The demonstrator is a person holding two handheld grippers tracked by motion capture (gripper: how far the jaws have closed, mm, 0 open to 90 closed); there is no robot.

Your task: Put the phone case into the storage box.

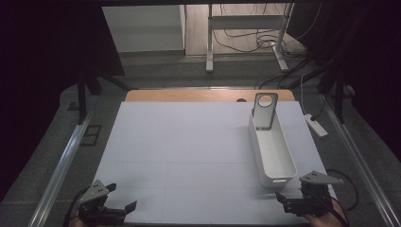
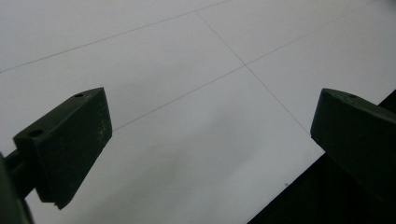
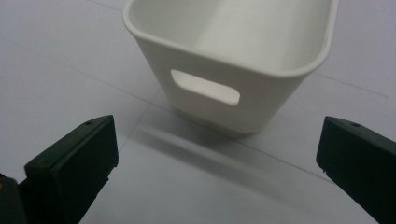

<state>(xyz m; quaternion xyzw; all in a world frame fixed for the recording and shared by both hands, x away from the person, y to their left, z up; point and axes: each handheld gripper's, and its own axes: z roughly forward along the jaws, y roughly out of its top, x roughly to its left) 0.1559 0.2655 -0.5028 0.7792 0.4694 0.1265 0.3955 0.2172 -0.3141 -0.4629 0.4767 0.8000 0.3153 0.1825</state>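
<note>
A long white plastic bin point(image 1: 273, 150) stands on the right side of the white table, its near end wall pierced by a handle slot point(image 3: 205, 87). A grey bracket with a round hole point(image 1: 264, 109) leans upright in the bin's far end. My right gripper point(image 1: 302, 196) hovers open just in front of the bin's near end, jaws wide and empty; the same gripper point(image 3: 217, 154) looks straight at the bin point(image 3: 233, 56). At the front left corner my left gripper point(image 1: 120, 199) is open over bare table point(image 2: 196, 116), holding nothing.
The white table surface point(image 1: 189, 146) is marked by faint grid lines. A wooden strip point(image 1: 189, 96) runs along its far edge. A white power strip point(image 1: 316, 125) lies off the table's right side. Cables and a metal stand are on the floor beyond.
</note>
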